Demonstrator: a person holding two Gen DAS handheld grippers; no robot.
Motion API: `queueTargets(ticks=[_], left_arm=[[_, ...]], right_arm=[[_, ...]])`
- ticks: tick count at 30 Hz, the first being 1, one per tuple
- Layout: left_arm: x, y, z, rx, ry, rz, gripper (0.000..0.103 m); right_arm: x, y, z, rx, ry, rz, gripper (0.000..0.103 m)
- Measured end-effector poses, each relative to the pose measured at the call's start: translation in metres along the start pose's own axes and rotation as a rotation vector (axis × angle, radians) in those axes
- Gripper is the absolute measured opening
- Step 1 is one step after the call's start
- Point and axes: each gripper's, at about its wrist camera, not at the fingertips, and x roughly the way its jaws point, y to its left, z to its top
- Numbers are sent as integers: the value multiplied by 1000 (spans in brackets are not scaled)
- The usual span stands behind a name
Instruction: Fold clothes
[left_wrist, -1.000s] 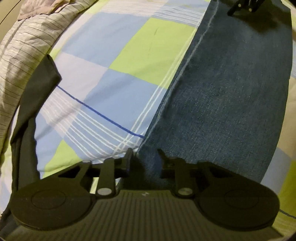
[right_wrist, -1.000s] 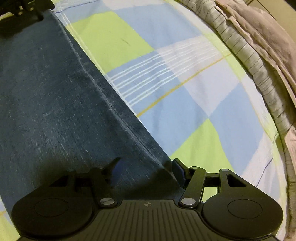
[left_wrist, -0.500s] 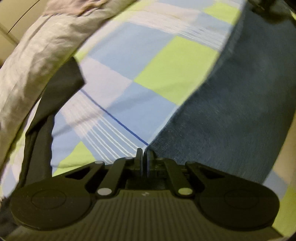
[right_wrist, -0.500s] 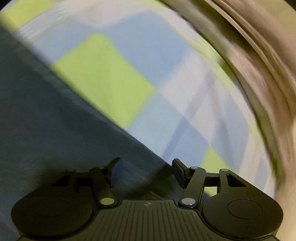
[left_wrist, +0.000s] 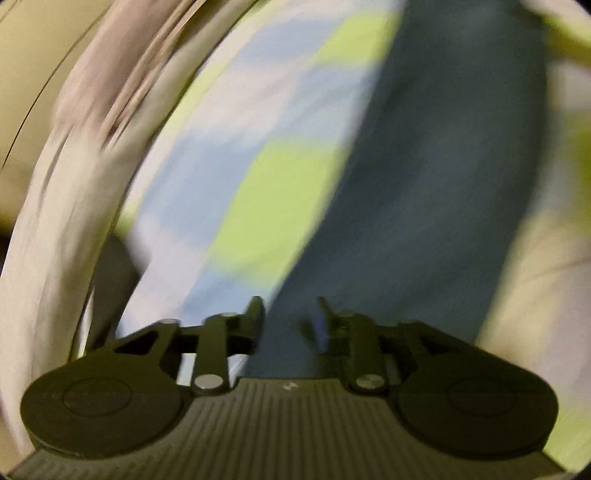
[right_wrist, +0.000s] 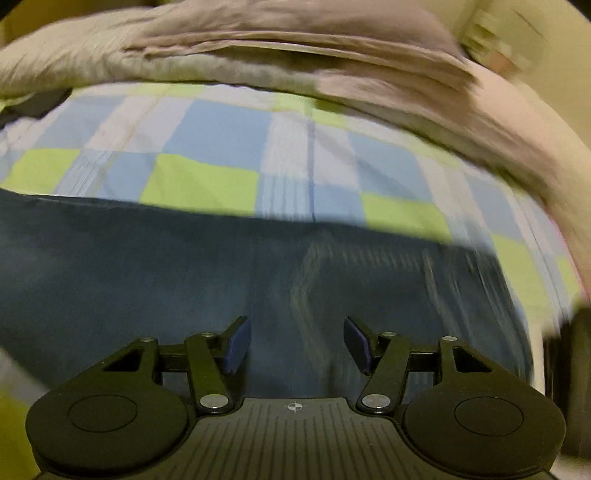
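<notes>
Left gripper is opening, its jaws parting with nothing pinched between them; a second ago they were clamped together at the hem of the jeans. That release suggests one fold has been laid down. Denim now runs from 6 o'clock up to 12 o'clock in the left view, flat on the checked bedsheet. Right gripper hovers spread wide and empty over the jeans, and its view has rolled since the earlier frame: the denim edge, then diagonal, now lies level, with the rumpled quilt at 12 o'clock.
</notes>
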Motion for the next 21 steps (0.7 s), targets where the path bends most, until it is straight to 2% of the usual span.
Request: queueTargets(ticks=[1, 2, 3, 4, 7, 10, 12, 14, 15, 16, 19, 21], left_arm=[[-5, -23, 17, 55, -64, -34, 41], [-8, -46, 34, 109, -120, -75, 41], [-10, -69, 51, 163, -175, -117, 41], [-9, -89, 67, 203, -210, -150, 41], [2, -141, 112, 314, -315, -213, 41], [25, -179, 147, 418, -350, -220, 40], [40, -191, 164, 451, -355, -201, 37], [54, -195, 179, 465, -321, -187, 27], [56, -190, 184, 460, -304, -195, 13], [59, -185, 188, 454, -288, -204, 12], [47, -156, 200, 290, -266, -272, 5], [41, -126, 204, 173, -262, -330, 4]], right_arm=[[-11, 4, -14, 42, 4, -14, 60], [-23, 3, -30, 88, 15, -25, 64], [-31, 3, -43, 128, 28, -30, 75], [-40, 2, -57, 167, 41, -34, 79], [-52, 0, -82, 249, 70, -23, 80], [-59, -5, -101, 307, 65, -2, 80], [-56, -13, -111, 360, 61, 7, 80], [-55, -21, -121, 418, 54, 23, 80], [-53, -25, -126, 450, 44, 35, 80], [-51, -26, -127, 471, 29, 51, 80], [-50, -24, -128, 504, -24, 103, 80], [-44, -19, -119, 523, -62, 150, 80]])
